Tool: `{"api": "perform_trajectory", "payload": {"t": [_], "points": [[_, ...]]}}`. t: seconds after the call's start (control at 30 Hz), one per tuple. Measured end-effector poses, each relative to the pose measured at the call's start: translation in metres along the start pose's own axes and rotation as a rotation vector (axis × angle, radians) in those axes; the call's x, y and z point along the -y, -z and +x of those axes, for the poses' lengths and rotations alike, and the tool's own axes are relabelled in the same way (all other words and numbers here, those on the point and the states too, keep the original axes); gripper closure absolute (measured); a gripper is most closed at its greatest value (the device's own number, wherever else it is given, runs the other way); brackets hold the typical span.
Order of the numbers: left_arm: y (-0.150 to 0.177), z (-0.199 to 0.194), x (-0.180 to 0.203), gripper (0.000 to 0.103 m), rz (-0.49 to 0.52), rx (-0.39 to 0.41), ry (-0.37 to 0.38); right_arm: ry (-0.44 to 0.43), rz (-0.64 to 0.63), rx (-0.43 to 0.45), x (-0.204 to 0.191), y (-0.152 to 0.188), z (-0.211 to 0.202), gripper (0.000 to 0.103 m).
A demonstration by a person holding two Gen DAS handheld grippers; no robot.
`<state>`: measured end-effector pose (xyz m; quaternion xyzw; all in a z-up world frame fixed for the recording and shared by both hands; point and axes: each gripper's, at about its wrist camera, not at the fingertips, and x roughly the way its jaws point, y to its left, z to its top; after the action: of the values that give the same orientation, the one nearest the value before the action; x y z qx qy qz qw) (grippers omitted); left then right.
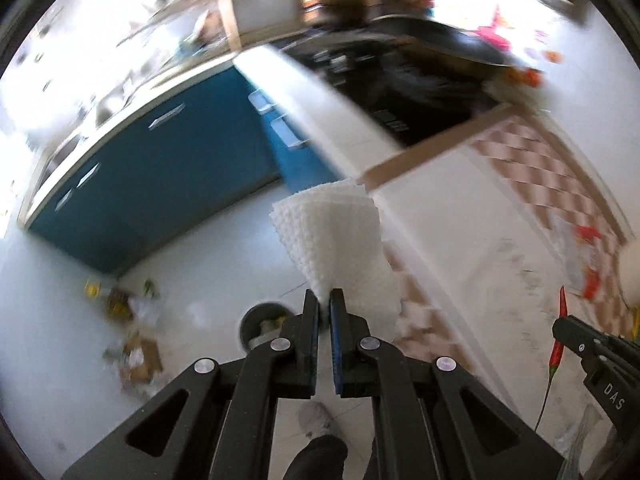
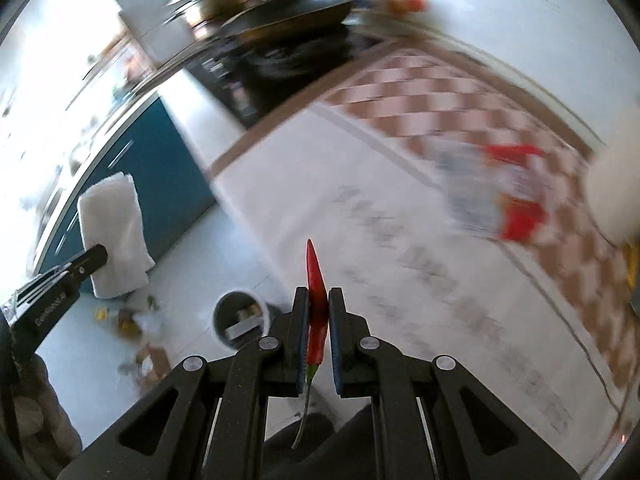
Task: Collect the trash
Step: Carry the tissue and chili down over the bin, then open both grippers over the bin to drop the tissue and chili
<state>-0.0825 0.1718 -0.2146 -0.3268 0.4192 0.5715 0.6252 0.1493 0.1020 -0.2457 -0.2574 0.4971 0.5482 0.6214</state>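
left gripper (image 1: 324, 300): pinches folded white paper towel (image 1: 336, 240), raised over floor | right gripper (image 2: 319, 300): clamps thin red chili pepper (image 2: 316, 296), upright | round grey bin (image 2: 240, 316): on floor below, between both

We look down from high up along each gripper's fingers, toward the floor. Both views share the gray bin (image 1: 262, 320) (image 2: 240, 316) and blue cabinets (image 1: 160, 184) (image 2: 168, 160).
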Motion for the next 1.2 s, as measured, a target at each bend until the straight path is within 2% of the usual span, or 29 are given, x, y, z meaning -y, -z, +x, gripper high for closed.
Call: {"api": "perform_trajectory", "payload": {"t": [0.17,0.33,0.53,0.8,0.93,1.07,1.2], "points": [[0.014,0.05,-0.069,0.1,-0.105,-0.095,-0.056,-0.053,-0.099,-0.049,-0.072,-0.005,0.051,0.093],[0.033,0.122,-0.121,0.1,-0.179,-0.194,-0.09,-0.084,-0.176,-0.114,-0.138,0.001,0.131,0.093],[0.066,0.232,-0.169,0.1,-0.274,-0.327,-0.052,-0.115,-0.193,-0.23,-0.183,0.028,0.249,0.093],[0.135,0.403,-0.228,0.1,-0.412,-0.515,0.044,-0.145,-0.224,-0.372,-0.213,0.086,0.416,0.093],[0.164,0.469,-0.246,0.099,-0.461,-0.575,0.089,-0.151,-0.205,-0.439,-0.22,0.112,0.498,0.093],[0.185,0.509,-0.253,0.099,-0.48,-0.616,0.115,-0.157,-0.185,-0.509,-0.223,0.135,0.576,0.093],[0.195,0.535,-0.252,0.098,-0.464,-0.65,0.129,-0.134,-0.203,-0.531,-0.228,0.154,0.631,0.093]]}}
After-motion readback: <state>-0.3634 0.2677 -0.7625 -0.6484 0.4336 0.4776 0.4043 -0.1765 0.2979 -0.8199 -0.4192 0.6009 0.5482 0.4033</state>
